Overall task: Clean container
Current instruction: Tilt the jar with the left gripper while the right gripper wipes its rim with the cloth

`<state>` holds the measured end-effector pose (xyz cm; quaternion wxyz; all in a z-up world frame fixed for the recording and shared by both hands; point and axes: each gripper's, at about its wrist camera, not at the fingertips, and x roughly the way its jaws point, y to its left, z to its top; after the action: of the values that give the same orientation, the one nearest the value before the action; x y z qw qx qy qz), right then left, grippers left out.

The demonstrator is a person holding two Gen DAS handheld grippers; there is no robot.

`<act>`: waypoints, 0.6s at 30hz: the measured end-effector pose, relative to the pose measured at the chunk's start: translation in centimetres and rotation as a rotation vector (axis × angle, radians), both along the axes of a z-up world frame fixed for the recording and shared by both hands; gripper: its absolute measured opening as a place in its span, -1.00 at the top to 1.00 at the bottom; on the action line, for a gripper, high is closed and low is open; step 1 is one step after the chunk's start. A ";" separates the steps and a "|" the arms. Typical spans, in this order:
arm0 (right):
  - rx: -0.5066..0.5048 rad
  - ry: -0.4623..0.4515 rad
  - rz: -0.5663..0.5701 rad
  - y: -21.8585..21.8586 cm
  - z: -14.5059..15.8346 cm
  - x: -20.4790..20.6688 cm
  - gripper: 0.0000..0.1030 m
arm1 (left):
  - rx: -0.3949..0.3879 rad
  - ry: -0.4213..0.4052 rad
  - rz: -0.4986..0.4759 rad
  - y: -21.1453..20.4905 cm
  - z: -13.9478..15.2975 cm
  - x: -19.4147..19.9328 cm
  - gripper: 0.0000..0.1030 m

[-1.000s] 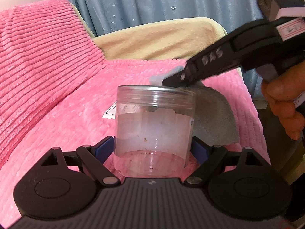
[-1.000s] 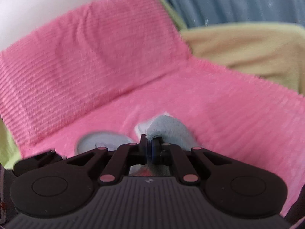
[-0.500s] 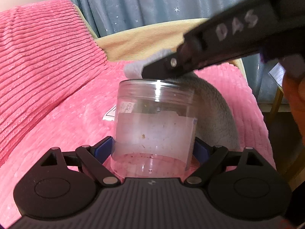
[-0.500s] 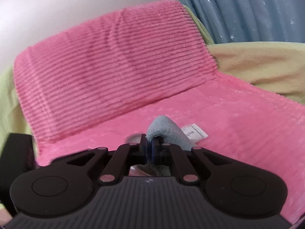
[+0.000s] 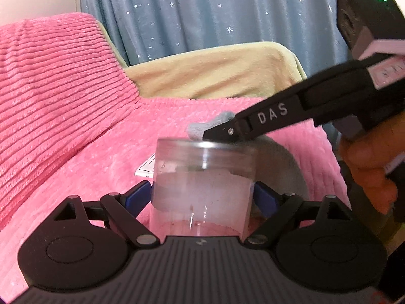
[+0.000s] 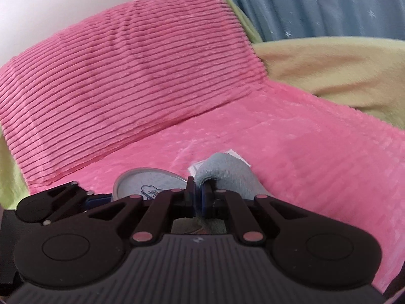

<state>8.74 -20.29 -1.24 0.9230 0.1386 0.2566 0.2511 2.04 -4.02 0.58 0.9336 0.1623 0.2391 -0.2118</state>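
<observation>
A clear plastic container [image 5: 202,185] with a cloudy label stands upright between the blue pads of my left gripper [image 5: 202,197], which is shut on it. My right gripper [image 5: 217,133] comes in from the right, level with the container's rim, shut on a grey cloth [image 5: 207,125] that hangs down behind the container. In the right wrist view the right gripper [image 6: 198,192] pinches the grey cloth [image 6: 225,174], and the container's top [image 6: 149,181] shows just left of the fingers.
A pink ribbed blanket [image 5: 63,96] covers the sofa seat and backrest. A yellow-green cover [image 5: 215,71] lies behind, with a blue starred curtain [image 5: 202,12] beyond. A white tag [image 5: 146,167] lies on the blanket left of the container.
My right gripper with the cloth has swept across the container's rim, first leftward, then back toward the right and lower. The container has stayed held in the left gripper.
</observation>
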 end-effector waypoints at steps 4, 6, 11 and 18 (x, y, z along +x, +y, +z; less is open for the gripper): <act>-0.004 0.022 -0.015 -0.4 -0.3 0.4 0.93 | 0.004 0.005 0.003 0.0 -0.2 0.2 -0.72; -0.008 0.032 -0.022 -0.5 -0.4 0.7 0.93 | 0.005 0.007 0.004 -0.1 -0.3 0.3 -0.72; 0.038 -0.038 -0.037 -1.1 1.0 -0.5 0.94 | 0.010 0.013 0.008 -0.1 -0.6 0.6 -0.70; 0.151 -0.203 0.023 -1.5 3.9 -3.1 0.94 | 0.032 -0.011 -0.012 -0.9 -0.7 0.3 -0.70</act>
<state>5.68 -21.80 2.69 0.9282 0.1785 0.1437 0.2932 2.33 -4.87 -0.11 0.9309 0.1796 0.2365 -0.2126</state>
